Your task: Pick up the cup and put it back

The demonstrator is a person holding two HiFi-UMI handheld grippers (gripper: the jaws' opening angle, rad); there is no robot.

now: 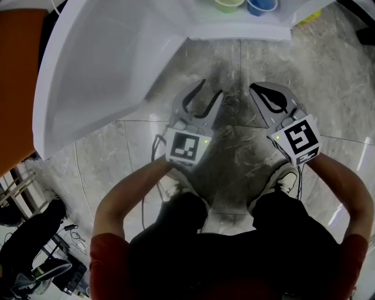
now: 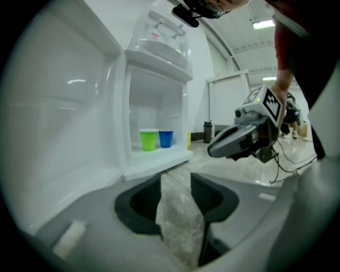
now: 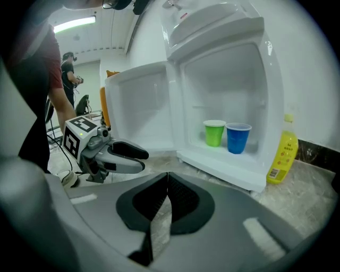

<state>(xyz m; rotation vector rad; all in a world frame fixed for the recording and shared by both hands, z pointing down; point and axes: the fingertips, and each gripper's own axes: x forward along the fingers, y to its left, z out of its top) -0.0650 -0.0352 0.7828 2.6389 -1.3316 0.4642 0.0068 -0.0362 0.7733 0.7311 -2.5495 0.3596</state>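
Note:
Two cups stand side by side on the floor of a small open white fridge (image 3: 223, 79): a green cup (image 3: 214, 133) on the left and a blue cup (image 3: 237, 138) on the right. The head view shows the green cup (image 1: 228, 4) and the blue cup (image 1: 261, 6) at the top edge. The green cup (image 2: 149, 139) and the blue cup (image 2: 166, 138) stand well ahead of my left gripper (image 2: 176, 178). My left gripper (image 1: 210, 88) is open over the stone floor with nothing between its jaws. My right gripper (image 1: 254, 88) hangs beside it, shut and empty, its tips (image 3: 168, 175) meeting.
The fridge door (image 1: 99, 64) is swung wide open to my left. A yellow bottle (image 3: 287, 154) stands on the floor right of the fridge. A dark bottle (image 2: 207, 132) stands further back. An orange object (image 1: 17, 76) and cables lie at the left. A person (image 3: 69, 74) stands in the background.

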